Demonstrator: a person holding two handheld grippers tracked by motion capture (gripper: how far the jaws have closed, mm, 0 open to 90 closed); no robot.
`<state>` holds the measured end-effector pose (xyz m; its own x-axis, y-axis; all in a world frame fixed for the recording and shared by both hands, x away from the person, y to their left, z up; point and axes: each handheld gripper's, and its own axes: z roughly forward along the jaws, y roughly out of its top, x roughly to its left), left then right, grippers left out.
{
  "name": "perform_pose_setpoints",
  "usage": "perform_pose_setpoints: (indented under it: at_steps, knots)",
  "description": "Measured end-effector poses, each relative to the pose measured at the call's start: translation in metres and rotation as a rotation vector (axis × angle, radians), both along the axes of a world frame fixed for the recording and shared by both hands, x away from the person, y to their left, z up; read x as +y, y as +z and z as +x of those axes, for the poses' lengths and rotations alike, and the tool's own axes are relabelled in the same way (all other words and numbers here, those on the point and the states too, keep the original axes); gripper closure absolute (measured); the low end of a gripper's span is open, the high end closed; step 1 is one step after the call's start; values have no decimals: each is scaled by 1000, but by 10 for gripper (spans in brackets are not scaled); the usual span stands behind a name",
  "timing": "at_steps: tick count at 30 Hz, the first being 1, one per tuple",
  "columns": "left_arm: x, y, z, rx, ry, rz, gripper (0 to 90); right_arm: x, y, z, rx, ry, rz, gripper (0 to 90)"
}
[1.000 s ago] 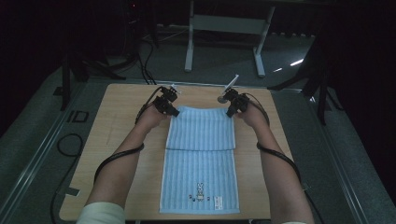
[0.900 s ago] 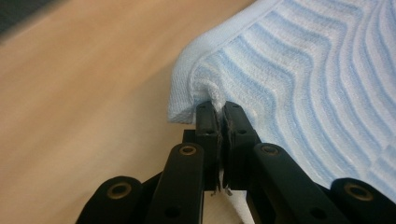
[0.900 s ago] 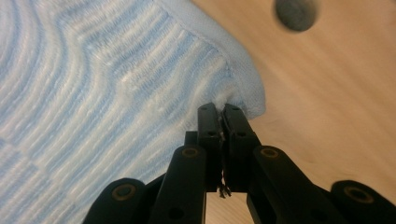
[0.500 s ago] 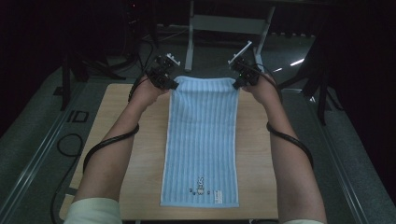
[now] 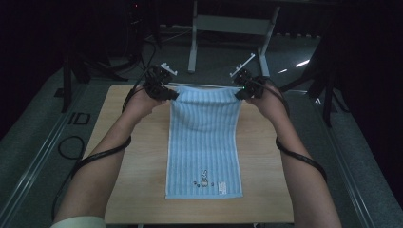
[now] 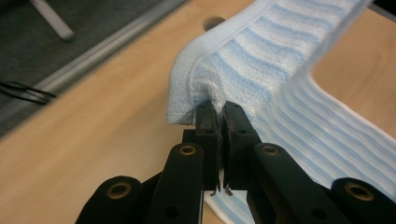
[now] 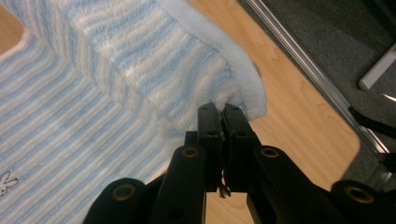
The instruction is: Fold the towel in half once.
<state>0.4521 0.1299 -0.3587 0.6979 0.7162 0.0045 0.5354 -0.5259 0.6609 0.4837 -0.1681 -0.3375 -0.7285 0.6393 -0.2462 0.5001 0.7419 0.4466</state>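
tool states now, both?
Left tool: closed on one far corner of the towel.
Right tool: closed on its other far corner.

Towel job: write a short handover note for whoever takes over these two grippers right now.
Left gripper: fingers shut on the far left corner of the towel.
Right gripper: fingers shut on the far right corner.
Towel: light blue, striped. Its far edge is raised between the two grippers; the near end, with the small embroidered motif, lies flat on the wooden table.
Done: both far corners gripped and raised, the far edge spread between the grippers.
Left: probably to carry the raised edge toward the near end for a fold, or lay it flat, then release both corners.
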Motion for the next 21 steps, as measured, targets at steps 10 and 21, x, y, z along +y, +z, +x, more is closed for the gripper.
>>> perform_pose_setpoints:
  at_steps: [10,21]
  knots:
    - [8,-48,-60,50,-63,-61,856,-13,-40,-56,-12,65,88,871]
    - [4,-98,-97,118,-101,-40,855,-26,-86,-111,37,103,124,871]
